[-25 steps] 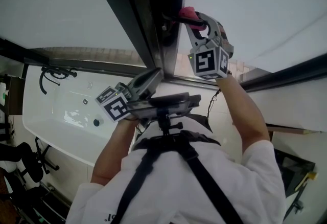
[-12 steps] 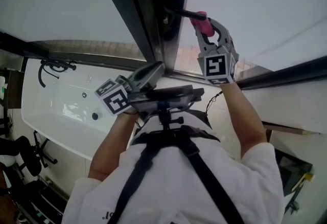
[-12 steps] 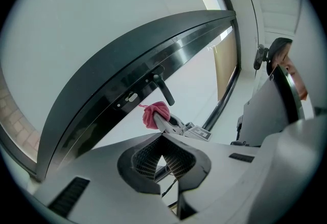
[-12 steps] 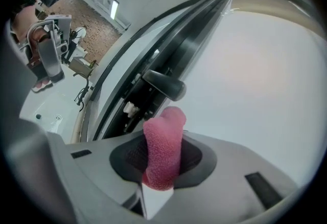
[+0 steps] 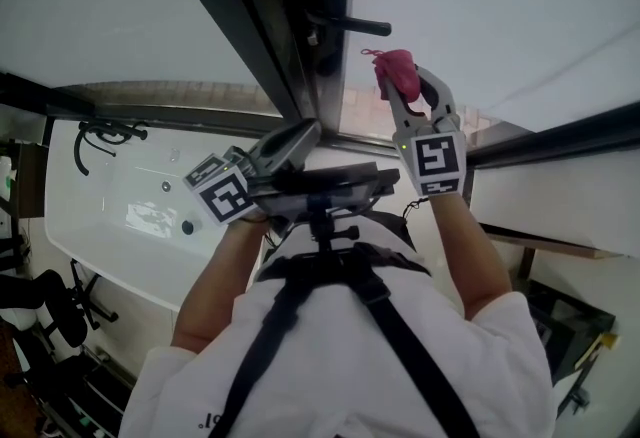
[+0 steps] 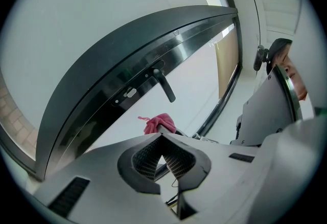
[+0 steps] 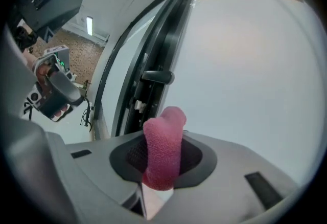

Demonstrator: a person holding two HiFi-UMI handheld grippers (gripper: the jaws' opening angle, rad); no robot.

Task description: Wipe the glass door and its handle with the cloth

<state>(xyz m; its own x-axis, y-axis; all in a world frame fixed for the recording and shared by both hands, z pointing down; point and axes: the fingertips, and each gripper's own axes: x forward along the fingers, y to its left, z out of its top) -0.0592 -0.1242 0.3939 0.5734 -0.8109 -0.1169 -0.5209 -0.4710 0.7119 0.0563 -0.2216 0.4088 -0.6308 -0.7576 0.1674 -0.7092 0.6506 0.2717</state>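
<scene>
The person wears a white short-sleeved shirt [image 5: 480,366] with small black print near its lower left edge. Black harness straps [image 5: 285,316] run up it in a Y to a black stalk mount [image 5: 320,226], which carries a dark flat device [image 5: 320,188]. The left gripper [image 5: 305,134] and right gripper [image 5: 408,86] have pale grey shells, each with a cube [image 5: 225,196] of black-and-white square markers. In the gripper views the fingers [image 6: 148,159] are black with a fine mesh texture. They sit in a dark oval recess with a black rectangular slot [image 6: 71,196] on either side.
</scene>
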